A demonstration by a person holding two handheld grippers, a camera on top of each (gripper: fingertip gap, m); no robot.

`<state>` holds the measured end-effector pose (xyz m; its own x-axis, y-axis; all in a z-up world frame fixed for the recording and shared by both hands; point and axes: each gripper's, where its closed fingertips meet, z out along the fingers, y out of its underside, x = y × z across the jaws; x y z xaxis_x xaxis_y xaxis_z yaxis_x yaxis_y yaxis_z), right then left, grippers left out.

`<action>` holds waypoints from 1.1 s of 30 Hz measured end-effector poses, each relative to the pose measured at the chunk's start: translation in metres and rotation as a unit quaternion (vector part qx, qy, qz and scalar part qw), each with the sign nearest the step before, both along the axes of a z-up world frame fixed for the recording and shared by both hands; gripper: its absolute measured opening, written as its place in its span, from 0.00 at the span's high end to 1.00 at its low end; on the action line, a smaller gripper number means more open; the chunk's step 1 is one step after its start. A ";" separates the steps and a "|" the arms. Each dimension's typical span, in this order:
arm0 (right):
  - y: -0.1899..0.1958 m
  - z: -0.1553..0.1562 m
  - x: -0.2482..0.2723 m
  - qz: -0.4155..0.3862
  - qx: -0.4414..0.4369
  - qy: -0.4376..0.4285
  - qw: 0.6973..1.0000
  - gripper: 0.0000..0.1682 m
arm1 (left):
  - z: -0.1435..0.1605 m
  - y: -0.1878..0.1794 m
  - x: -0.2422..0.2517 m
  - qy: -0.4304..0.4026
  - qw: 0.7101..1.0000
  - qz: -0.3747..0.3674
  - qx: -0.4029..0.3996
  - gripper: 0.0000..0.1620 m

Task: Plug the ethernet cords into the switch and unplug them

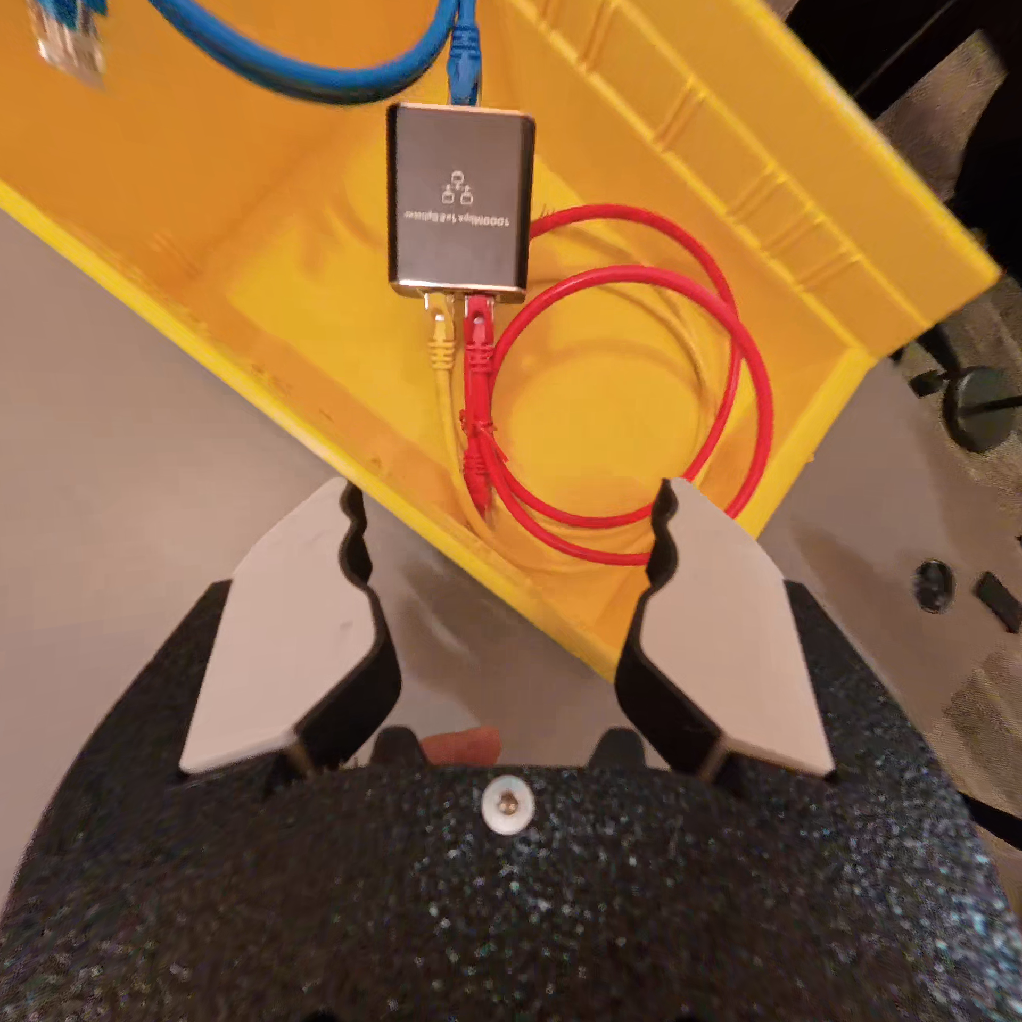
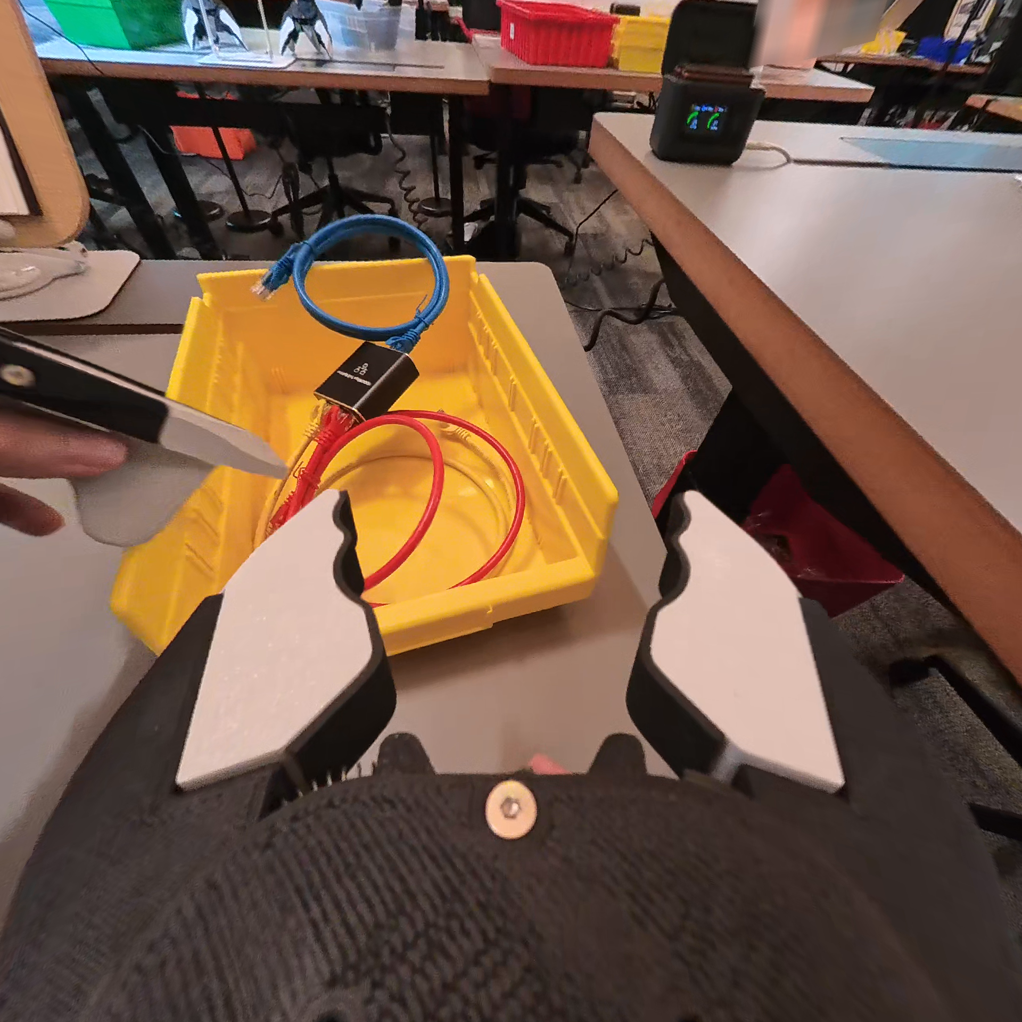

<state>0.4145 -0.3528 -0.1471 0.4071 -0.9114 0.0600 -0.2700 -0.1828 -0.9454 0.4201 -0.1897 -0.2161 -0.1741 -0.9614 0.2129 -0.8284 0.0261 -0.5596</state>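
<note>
A small dark metal switch [image 1: 460,202] lies in a yellow bin [image 1: 221,232]; it also shows in the right wrist view [image 2: 368,377]. A blue cord [image 1: 463,61] is plugged into its far end. A yellow cord [image 1: 439,337] and a red cord [image 1: 478,337] are plugged into its near end. The red cord coils on the bin floor [image 2: 481,437]. The blue cord loops over the bin's far wall [image 2: 381,276]. My left gripper [image 1: 506,498] is open and empty above the bin's near wall; it shows in the right wrist view [image 2: 221,448]. My right gripper [image 2: 511,506] is open and empty, in front of the bin.
The bin [image 2: 498,603] stands on a grey table [image 2: 525,691]. A second grey table [image 2: 829,265] with a black device [image 2: 705,119] is at the right. Chairs, table legs and floor cables lie behind. A hand [image 2: 50,453] holds the left gripper.
</note>
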 end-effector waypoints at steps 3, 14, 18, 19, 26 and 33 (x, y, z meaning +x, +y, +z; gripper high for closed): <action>0.011 0.003 -0.003 0.015 0.000 -0.004 1.000 0.36 | -0.015 0.006 0.008 0.014 0.999 0.011 0.044 0.36; 0.039 0.007 -0.009 0.051 -0.014 -0.013 0.998 0.37 | -0.034 0.108 0.016 -0.031 0.989 0.038 0.142 0.90; 0.059 0.005 -0.013 0.079 -0.009 -0.005 0.997 0.37 | -0.034 0.171 -0.028 -0.034 0.991 -0.011 0.127 0.98; 0.068 0.006 -0.015 0.090 -0.008 -0.004 0.996 0.37 | -0.034 0.189 -0.044 -0.032 0.991 -0.009 0.126 0.98; 0.175 -0.001 -0.057 0.213 -0.019 0.010 0.977 0.37 | -0.034 0.316 -0.208 -0.025 0.992 0.037 0.120 0.98; 0.371 0.001 -0.164 0.428 0.048 0.061 0.901 0.36 | -0.027 0.419 -0.392 0.011 0.985 0.134 0.110 0.98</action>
<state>0.2506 0.0181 -0.1460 0.9608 -0.2601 -0.0956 -0.1729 -0.2929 -0.9404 0.0282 0.2293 -0.2426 0.0937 -0.9956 -0.0047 -0.8338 -0.0759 -0.5469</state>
